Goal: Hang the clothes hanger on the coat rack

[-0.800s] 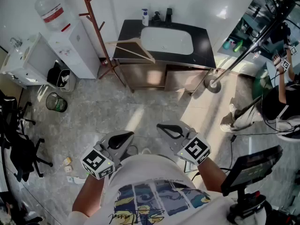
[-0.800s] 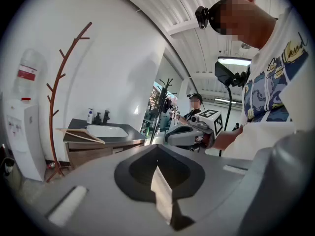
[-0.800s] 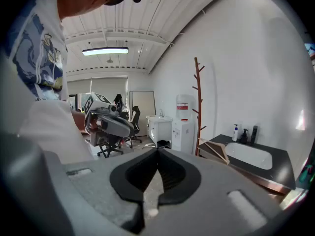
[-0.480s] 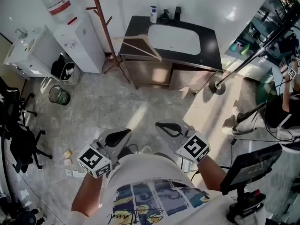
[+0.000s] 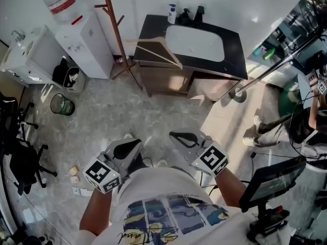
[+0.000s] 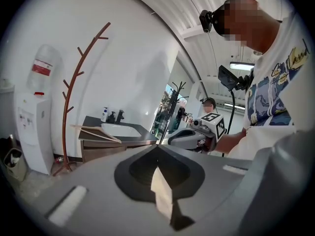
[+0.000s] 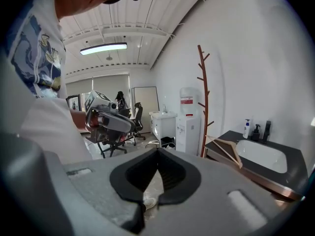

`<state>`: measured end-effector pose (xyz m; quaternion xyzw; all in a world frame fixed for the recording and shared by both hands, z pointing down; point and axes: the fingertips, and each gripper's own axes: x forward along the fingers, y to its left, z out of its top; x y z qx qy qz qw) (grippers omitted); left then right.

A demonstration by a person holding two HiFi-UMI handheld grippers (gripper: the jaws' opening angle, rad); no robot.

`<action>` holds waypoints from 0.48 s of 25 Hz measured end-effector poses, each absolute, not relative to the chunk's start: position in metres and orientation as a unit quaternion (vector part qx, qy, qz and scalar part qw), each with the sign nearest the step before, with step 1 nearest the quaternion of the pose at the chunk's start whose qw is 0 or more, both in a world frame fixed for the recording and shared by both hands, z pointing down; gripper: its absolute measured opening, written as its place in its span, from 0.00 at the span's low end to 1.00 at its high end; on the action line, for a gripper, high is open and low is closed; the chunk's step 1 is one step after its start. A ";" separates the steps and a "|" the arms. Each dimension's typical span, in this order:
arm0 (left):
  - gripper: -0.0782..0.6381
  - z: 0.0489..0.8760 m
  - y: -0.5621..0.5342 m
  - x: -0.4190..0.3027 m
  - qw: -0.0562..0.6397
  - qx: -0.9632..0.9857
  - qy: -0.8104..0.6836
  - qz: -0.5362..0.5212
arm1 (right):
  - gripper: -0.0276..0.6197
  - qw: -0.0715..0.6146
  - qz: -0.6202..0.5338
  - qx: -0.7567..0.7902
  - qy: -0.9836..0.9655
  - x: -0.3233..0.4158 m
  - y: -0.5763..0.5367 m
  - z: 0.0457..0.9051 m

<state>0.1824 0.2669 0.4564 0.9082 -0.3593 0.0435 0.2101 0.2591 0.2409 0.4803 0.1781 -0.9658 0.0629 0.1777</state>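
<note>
With the left gripper (image 5: 137, 144) and right gripper (image 5: 174, 136) both closed on nothing, the wooden hanger (image 5: 156, 55) on the vanity counter (image 5: 155, 26) looks light, stiff and smooth, best pinched on one shoulder near its neck.

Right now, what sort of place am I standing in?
Probably an office or studio corner fitted out like a washroom: a dark vanity with a basin, a water dispenser beside a wooden coat rack, and a black office chair nearby.

Open floor (image 5: 122, 111) mid-frame reaches coat rack (image 5: 116, 32), upper left; water dispenser (image 5: 84, 37) crowds its left, sink cabinet (image 5: 168, 80) its right.
</note>
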 end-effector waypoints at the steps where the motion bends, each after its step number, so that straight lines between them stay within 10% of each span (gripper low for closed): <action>1: 0.11 0.458 0.258 0.176 0.211 0.910 -0.356 0.041 | 0.04 0.181 0.065 0.184 -0.964 0.254 0.233 0.482; 12: 0.11 0.459 0.155 0.064 0.205 0.927 -0.313 0.034 | 0.12 0.191 0.086 0.265 -0.941 0.152 0.128 0.485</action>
